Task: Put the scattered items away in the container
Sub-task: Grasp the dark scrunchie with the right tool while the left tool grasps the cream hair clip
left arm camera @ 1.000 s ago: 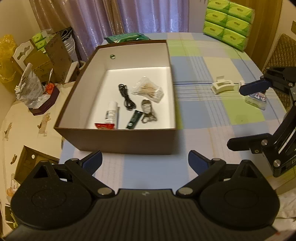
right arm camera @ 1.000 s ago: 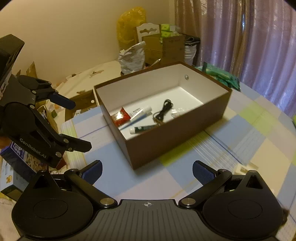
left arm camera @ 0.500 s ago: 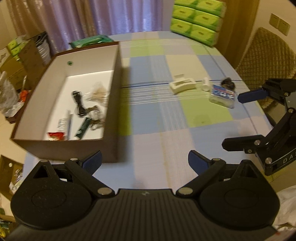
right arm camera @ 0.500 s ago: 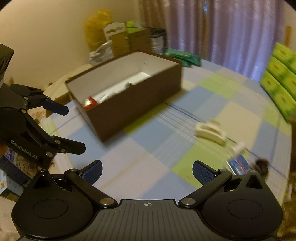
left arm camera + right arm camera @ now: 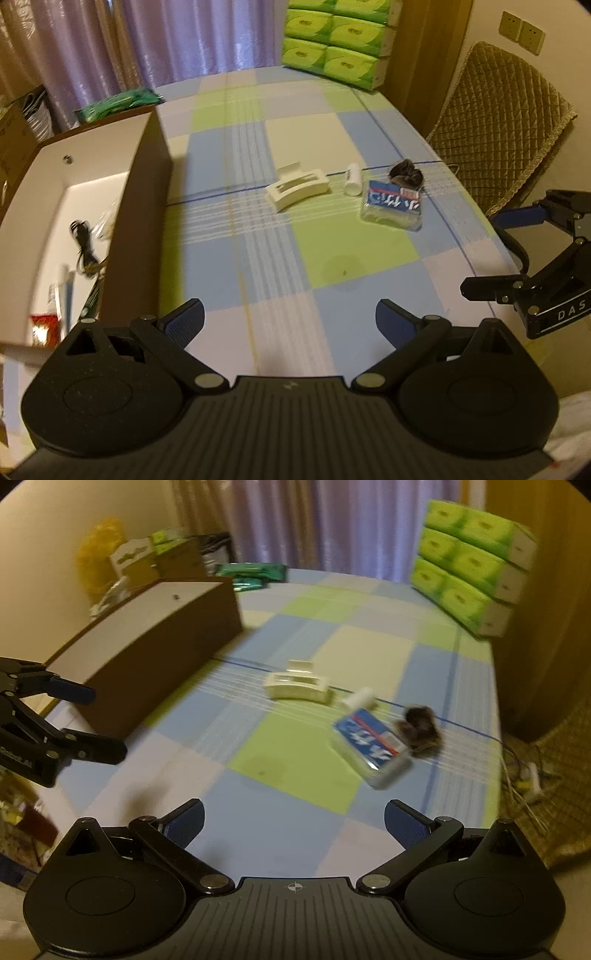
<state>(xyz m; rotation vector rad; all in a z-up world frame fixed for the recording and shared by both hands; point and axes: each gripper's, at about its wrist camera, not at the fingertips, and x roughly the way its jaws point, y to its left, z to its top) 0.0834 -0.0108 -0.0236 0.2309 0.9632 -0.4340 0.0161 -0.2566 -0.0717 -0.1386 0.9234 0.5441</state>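
Scattered items lie in a loose row on the checked tabletop point(image 5: 332, 280), well to the right of the box point(image 5: 144, 206): a white hair clip point(image 5: 298, 186) nearest the box, then a small white tube point(image 5: 351, 179), then a blue-and-white pack point(image 5: 392, 205) with a dark scrunchie point(image 5: 406, 174) touching its far corner. The pack carries white characters on blue with a red strip, too blurred in both views to read.

The box is brown outside and white inside, open on top, at the tabletop's left edge. Inside it, from the left wrist view, are a black cable point(image 5: 83, 243), a clear bag point(image 5: 105, 227) partly hidden by the box wall, a white tube point(image 5: 61, 295), a dark green stick point(image 5: 92, 301) against the near wall, and a red packet point(image 5: 41, 325) at the front corner.

The left claw point(image 5: 290, 323) hangs above the tabletop just right of the box, its fingers spread wide and empty. The right claw point(image 5: 293, 821) hovers further right of the box, short of the pack, also spread and holding nothing; its side reads "DAS" from the left view.

Beyond the items, far from the box, stacked green tissue packs point(image 5: 338, 40) stand at the tabletop's back edge, and a green packet point(image 5: 118, 103) lies behind the box.
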